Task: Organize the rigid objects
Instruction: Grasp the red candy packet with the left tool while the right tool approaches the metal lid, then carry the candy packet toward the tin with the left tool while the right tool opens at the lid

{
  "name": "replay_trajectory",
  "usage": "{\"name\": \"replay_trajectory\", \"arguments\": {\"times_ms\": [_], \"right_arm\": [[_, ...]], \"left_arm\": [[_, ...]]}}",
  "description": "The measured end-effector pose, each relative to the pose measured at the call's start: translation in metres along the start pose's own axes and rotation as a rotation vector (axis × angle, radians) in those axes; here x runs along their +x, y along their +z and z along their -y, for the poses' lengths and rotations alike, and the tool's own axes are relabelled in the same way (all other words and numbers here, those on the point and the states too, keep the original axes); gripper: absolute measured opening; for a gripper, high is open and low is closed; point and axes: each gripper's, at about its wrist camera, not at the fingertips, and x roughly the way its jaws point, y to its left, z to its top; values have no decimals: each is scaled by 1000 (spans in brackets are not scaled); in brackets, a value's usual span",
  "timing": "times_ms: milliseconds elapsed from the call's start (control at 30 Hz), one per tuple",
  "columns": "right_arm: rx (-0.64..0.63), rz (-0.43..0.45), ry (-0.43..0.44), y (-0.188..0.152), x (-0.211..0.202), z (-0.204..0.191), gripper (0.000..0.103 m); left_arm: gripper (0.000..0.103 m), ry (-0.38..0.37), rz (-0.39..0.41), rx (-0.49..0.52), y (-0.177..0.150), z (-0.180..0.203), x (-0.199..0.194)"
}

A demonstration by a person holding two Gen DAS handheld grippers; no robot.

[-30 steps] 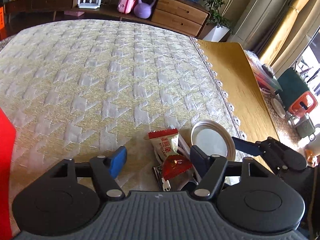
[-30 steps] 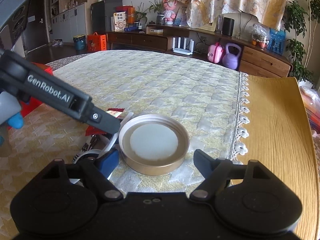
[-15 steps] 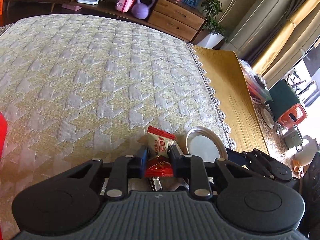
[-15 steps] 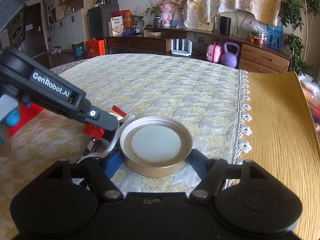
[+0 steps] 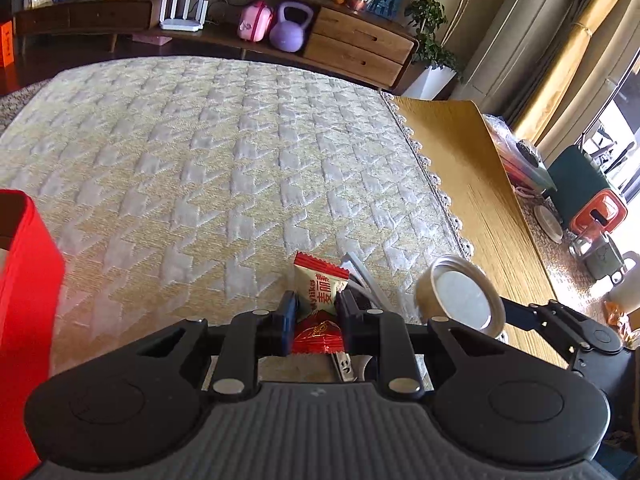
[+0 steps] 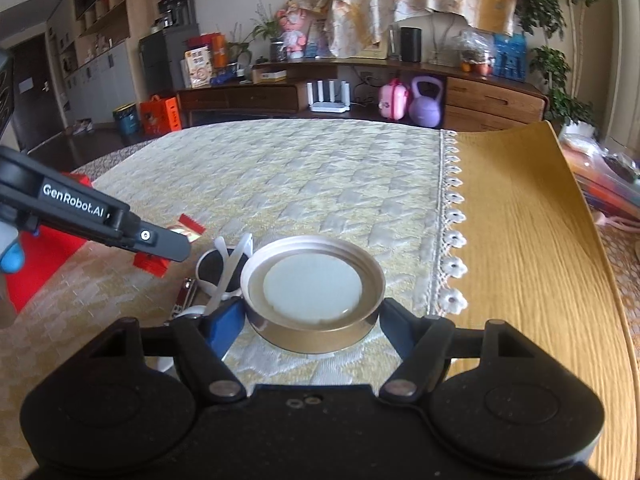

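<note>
Quilted cloth (image 5: 224, 168) covers most of a living-room counter (image 6: 532, 248), where a small clutter waits to be sorted. The left gripper (image 5: 316, 316), held low and level over the cloth, has its fingers clamped on a red candy (image 5: 318, 330), apparently bound for the red box (image 5: 24, 280) beside it. The right gripper (image 6: 312, 320), also low and pointing forward, has its fingers pressed against both sides of a metal lid (image 6: 314, 292) lying rim-up near the cloth's lace edge. White sunglasses (image 6: 224, 268) lie just beside the lid.
</note>
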Motion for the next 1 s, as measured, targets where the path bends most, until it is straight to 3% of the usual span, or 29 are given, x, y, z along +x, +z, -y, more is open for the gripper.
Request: {"name": "replay_trajectory", "arguments": {"times_ms": [333, 533, 1000], "right_arm": [[3, 2, -37, 5, -36, -31, 73], [50, 4, 22, 15, -53, -50, 73], [-5, 1, 118, 33, -69, -124, 73]], "left_arm": [[22, 60, 26, 82, -8, 6, -42], [22, 71, 52, 96, -12, 0, -75], [22, 111, 113, 59, -18, -50, -140]]}}
